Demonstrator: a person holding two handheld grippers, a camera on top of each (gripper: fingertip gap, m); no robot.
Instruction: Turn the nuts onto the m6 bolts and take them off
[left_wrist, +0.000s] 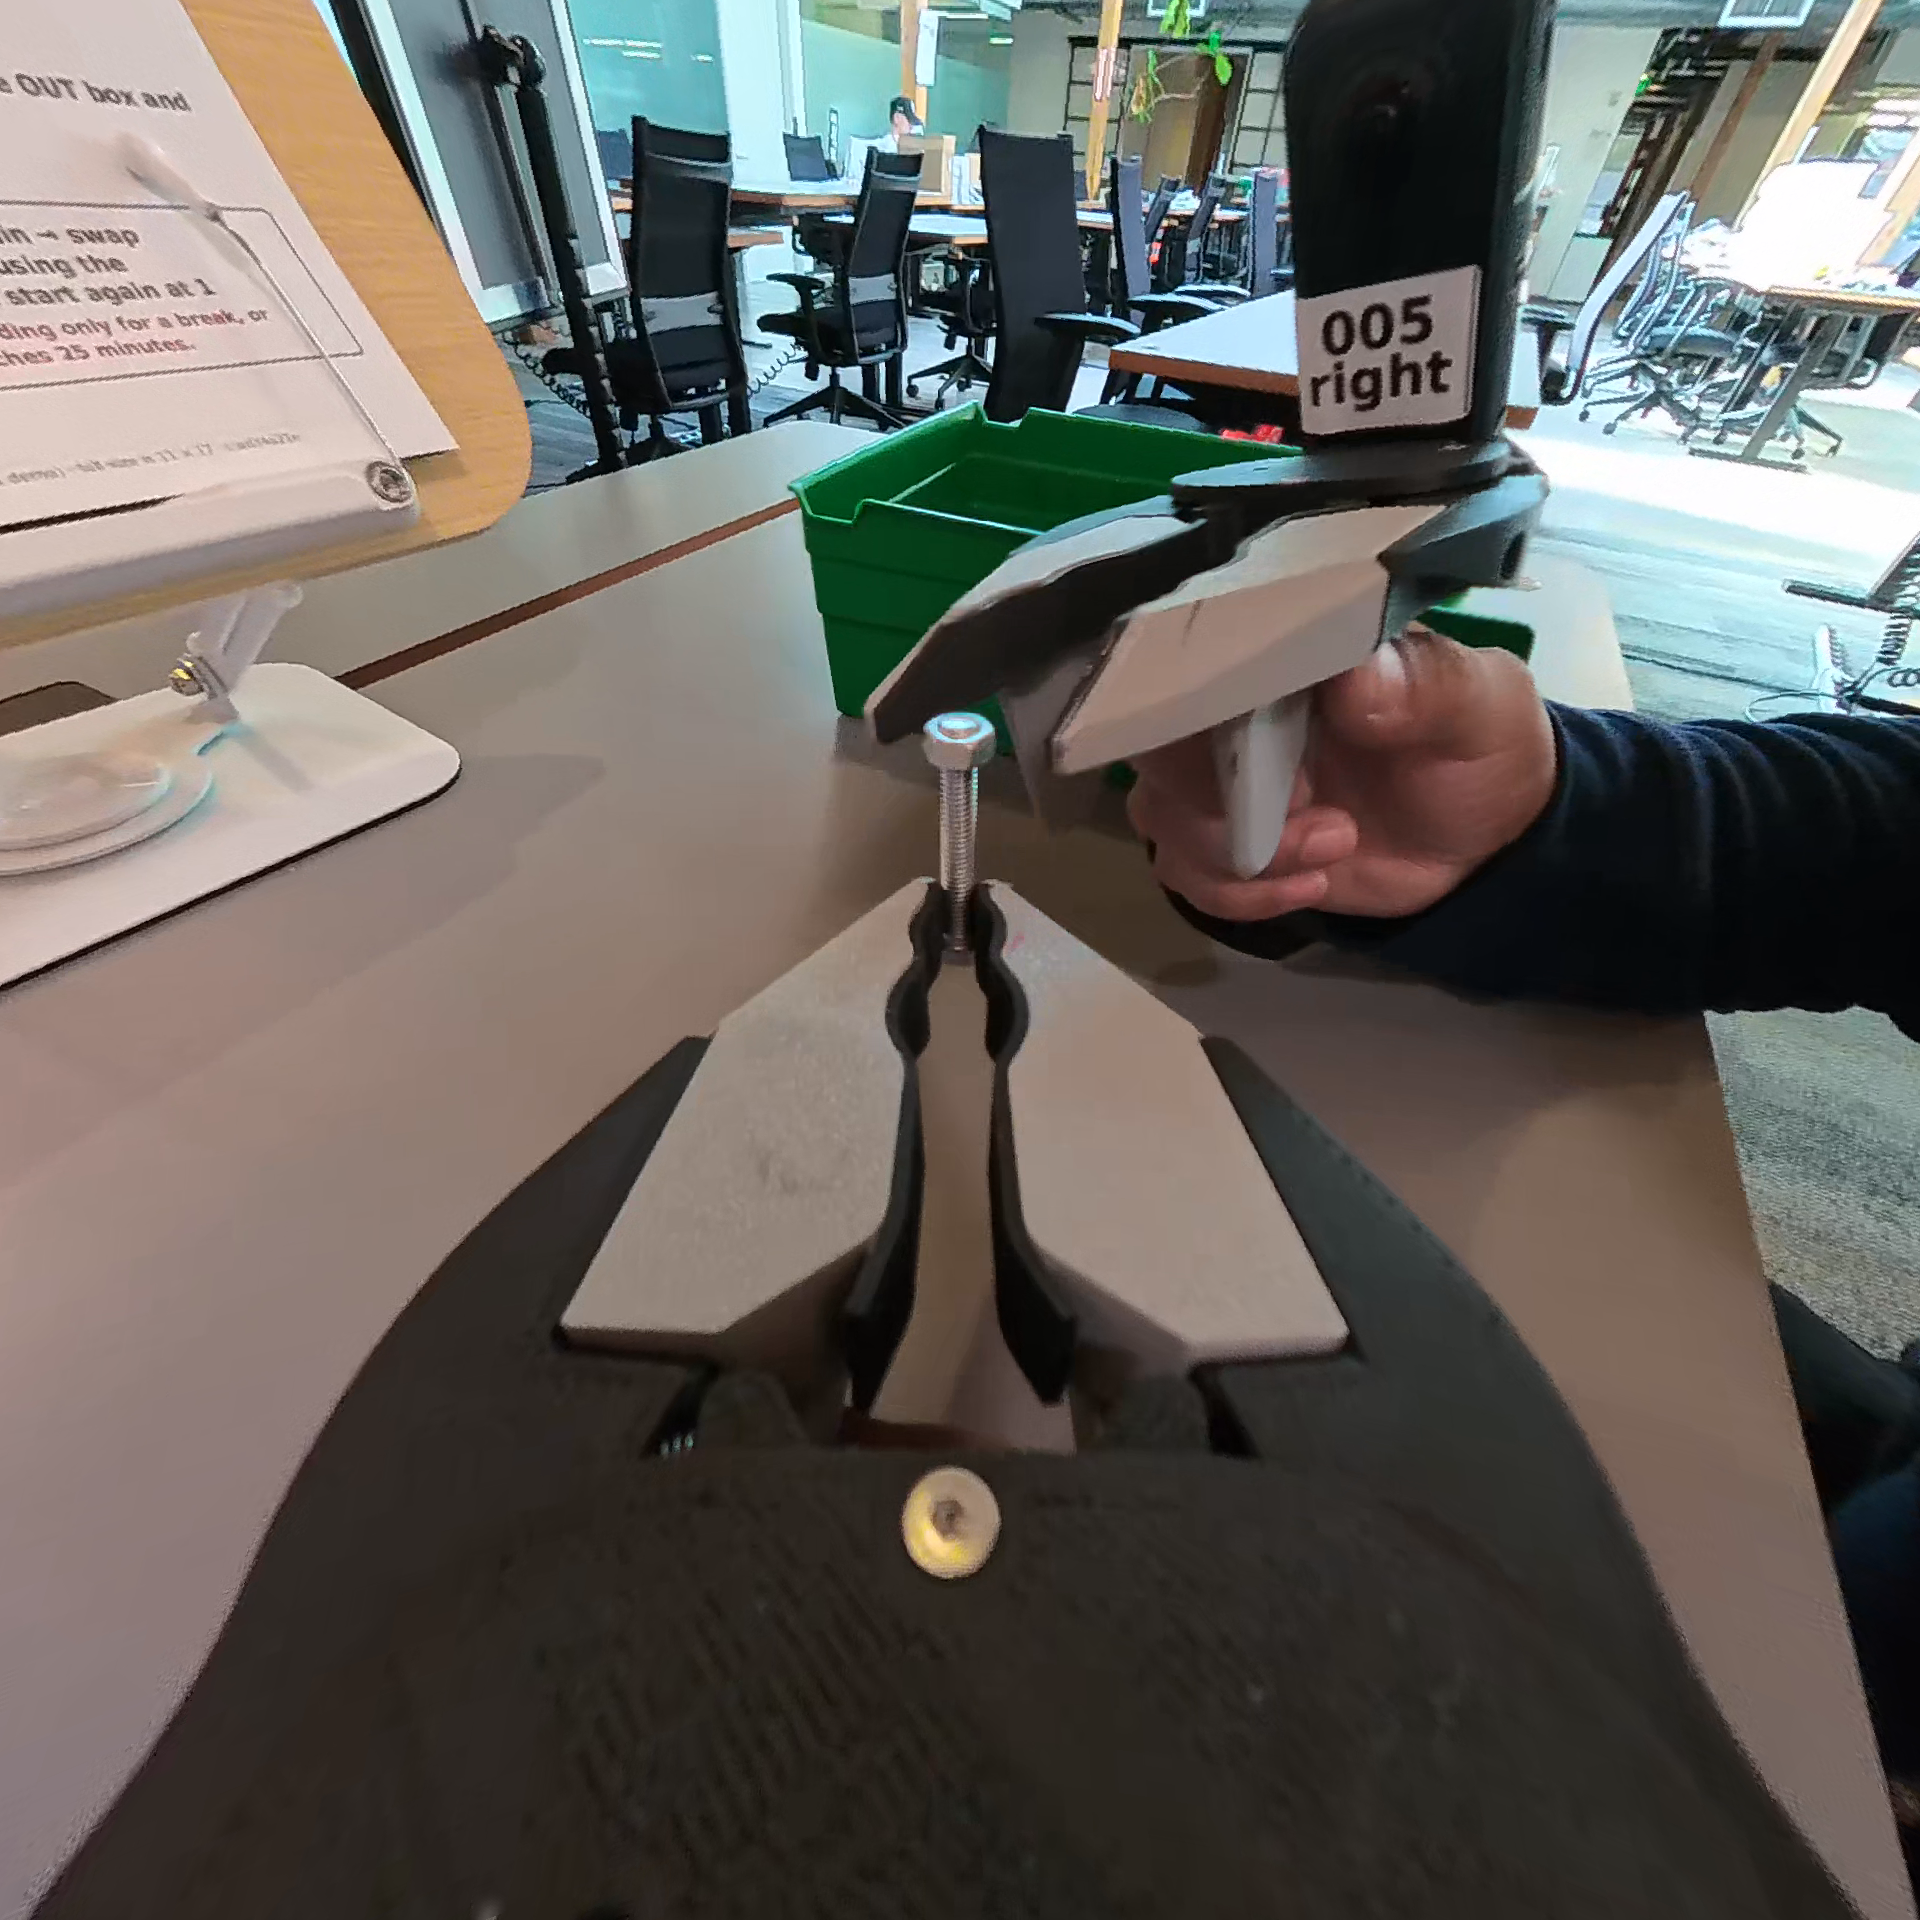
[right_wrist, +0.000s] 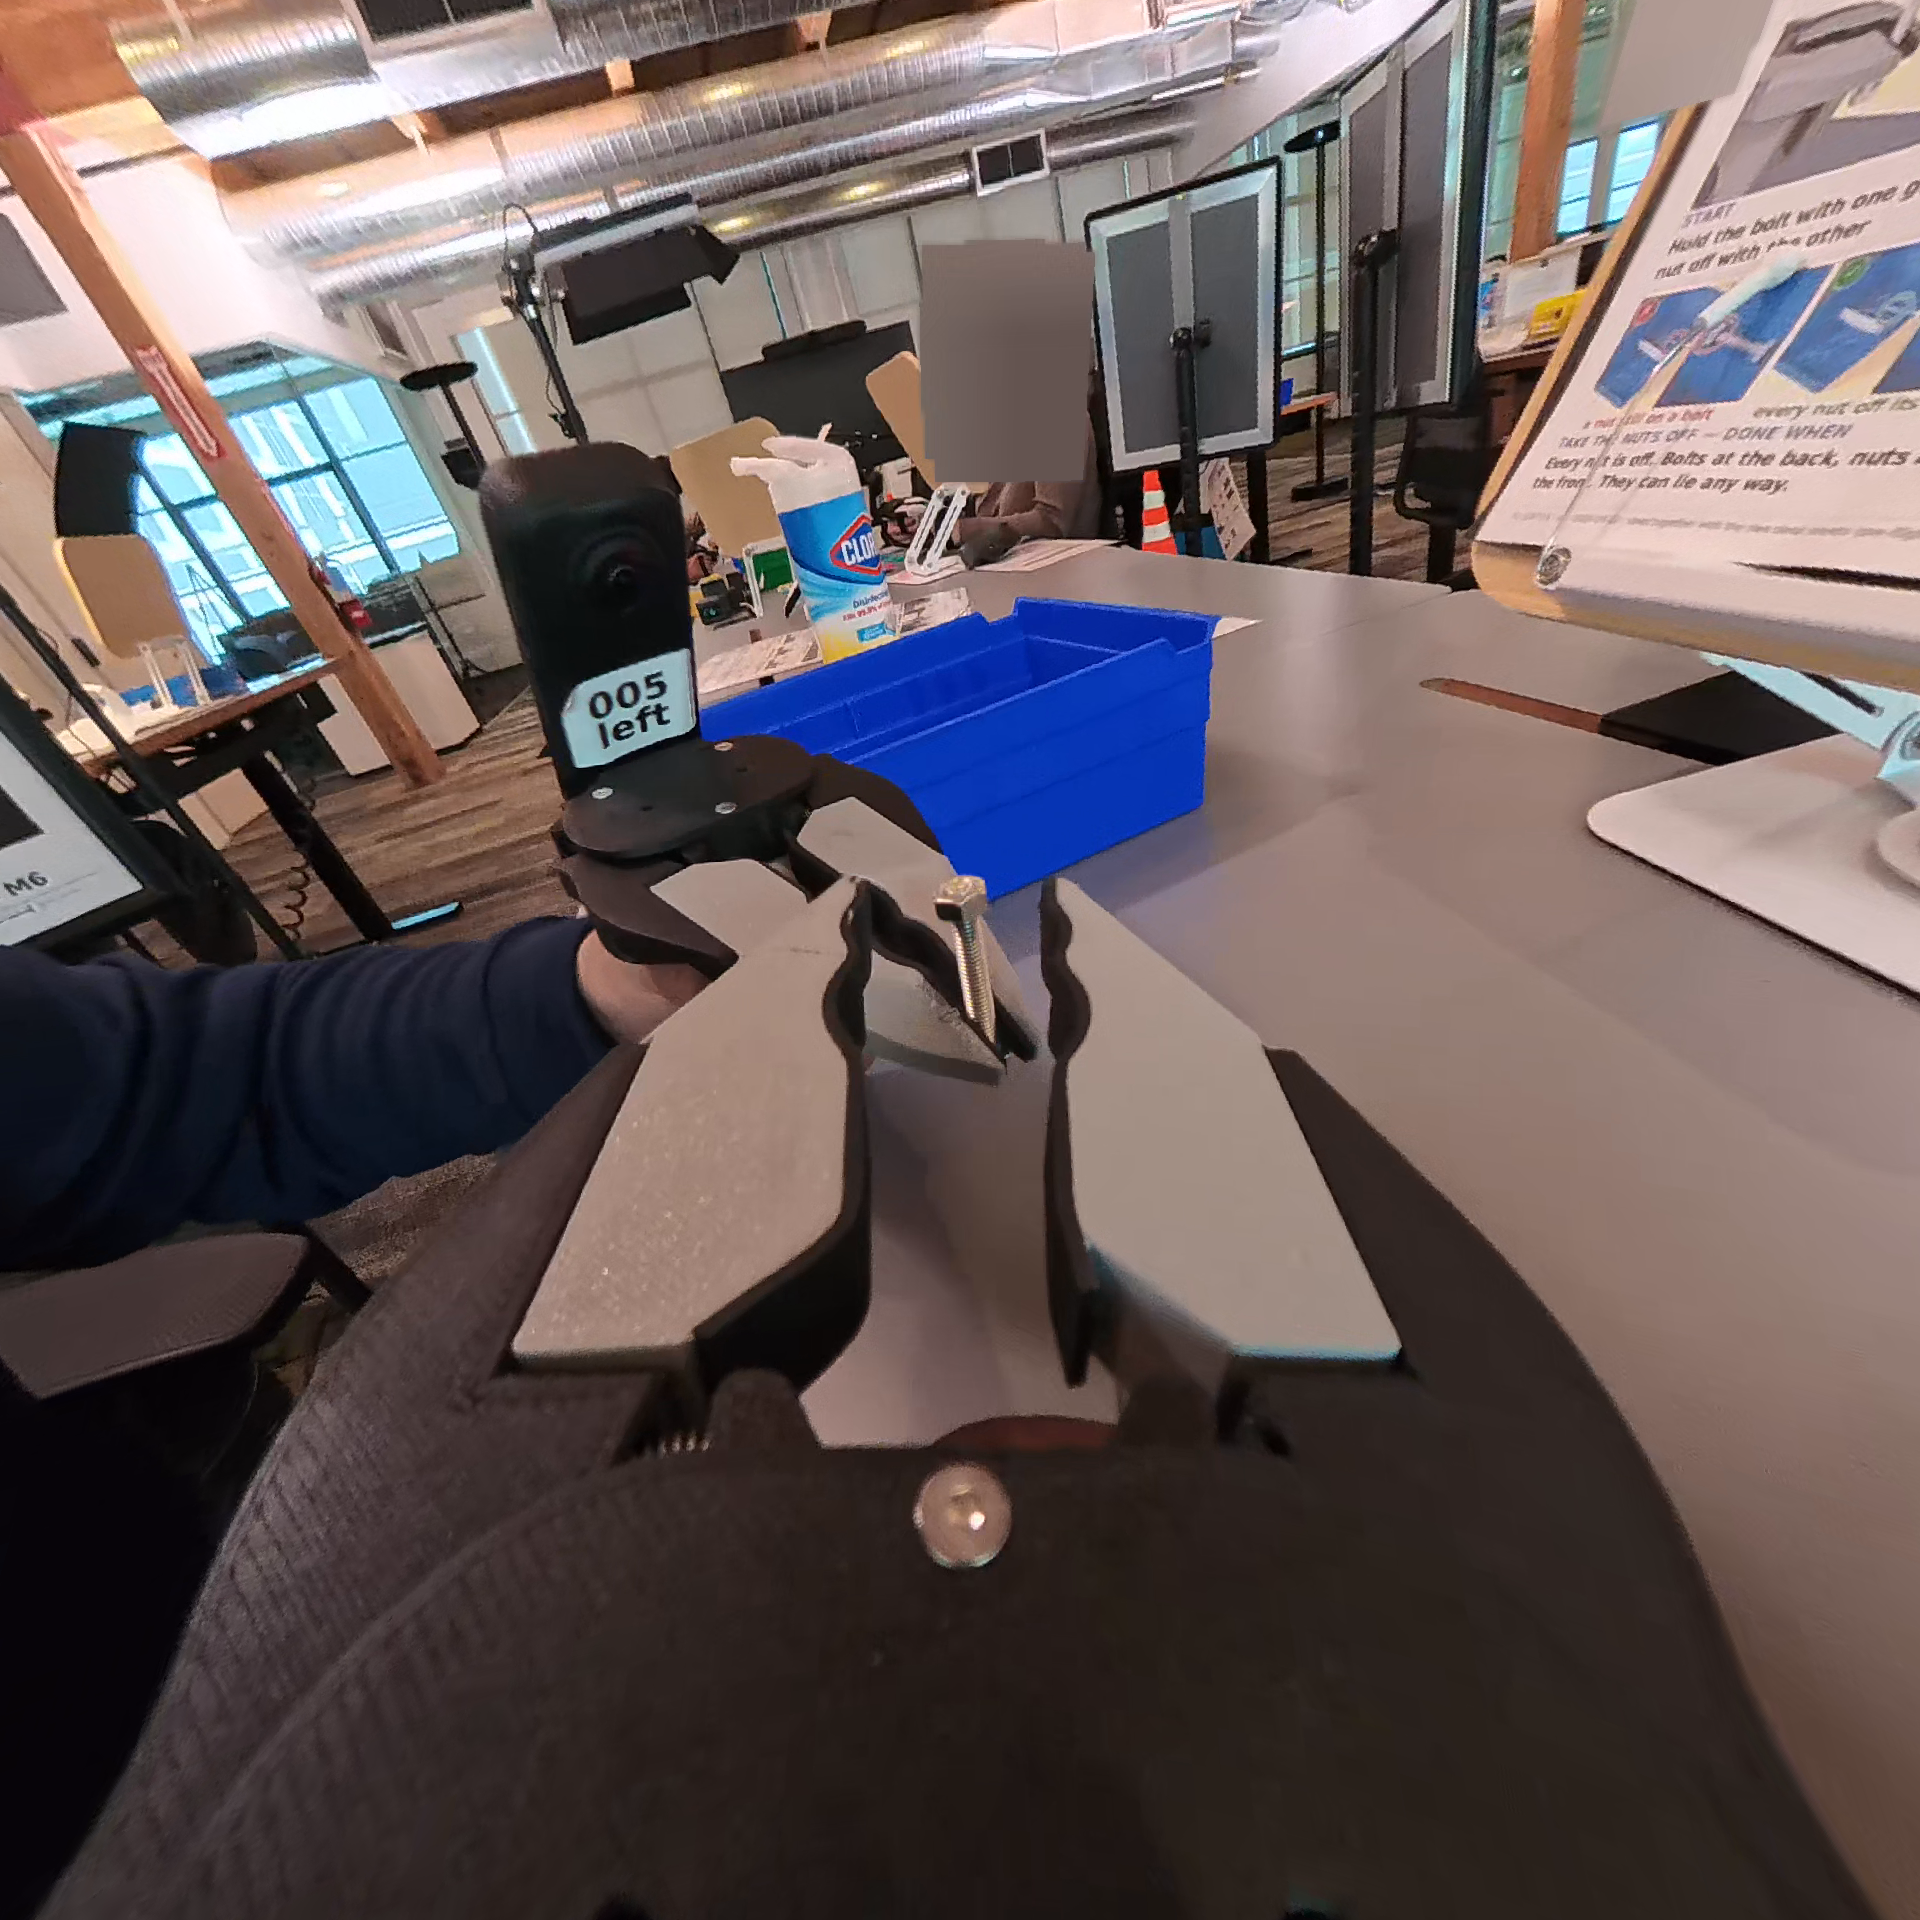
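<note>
Above the grey table (left_wrist: 623, 665), the left gripper (left_wrist: 957, 914) pinches the bottom tip of a bolt (left_wrist: 957, 821) that stands straight up. The right gripper (right_wrist: 951, 935) waits beside the top with its jaws apart and empty. With so little of the bolt pinched, a bump could tip it or make it fall.

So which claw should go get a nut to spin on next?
Probably the right claw. It is open and holds nothing, hovering close to the bolt. The left claw is shut on the bolt's lower end, holding it upright, head on top, so it should stay put.
</note>
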